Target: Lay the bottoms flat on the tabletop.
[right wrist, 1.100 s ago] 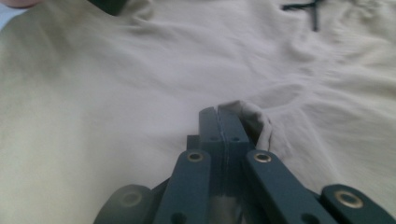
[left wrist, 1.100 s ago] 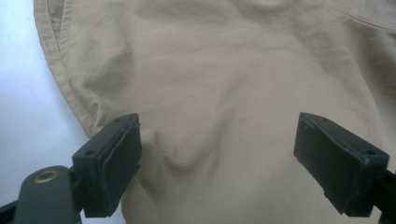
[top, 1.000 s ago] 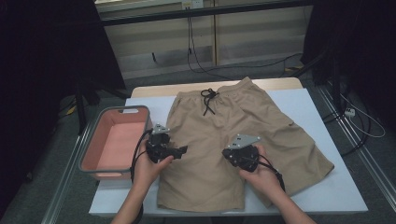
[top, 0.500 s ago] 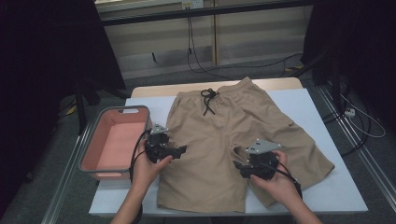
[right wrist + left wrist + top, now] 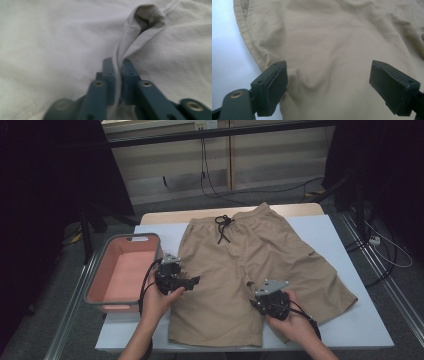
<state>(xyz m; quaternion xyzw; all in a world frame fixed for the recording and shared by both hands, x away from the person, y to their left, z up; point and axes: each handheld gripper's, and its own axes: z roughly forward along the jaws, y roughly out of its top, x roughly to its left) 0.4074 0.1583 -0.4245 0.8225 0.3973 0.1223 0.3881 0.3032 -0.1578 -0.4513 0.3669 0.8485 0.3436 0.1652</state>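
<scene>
Khaki shorts with a black drawstring lie flat on the white table, waistband at the far side. My left gripper hovers over the left leg near its outer seam. Its jaws stand wide open with only cloth beneath them. My right gripper sits at the inner edge of the right leg, close to the crotch. It is shut on a raised fold of the fabric, which stands up between the jaws.
A pink basin with a grey rim stands at the table's left edge, right beside my left hand. Bare white table shows right of the shorts and along the front edge. Cables hang off the right side.
My right gripper has shifted a little to the right and nearer the person over the right leg. The left gripper has stayed put.
</scene>
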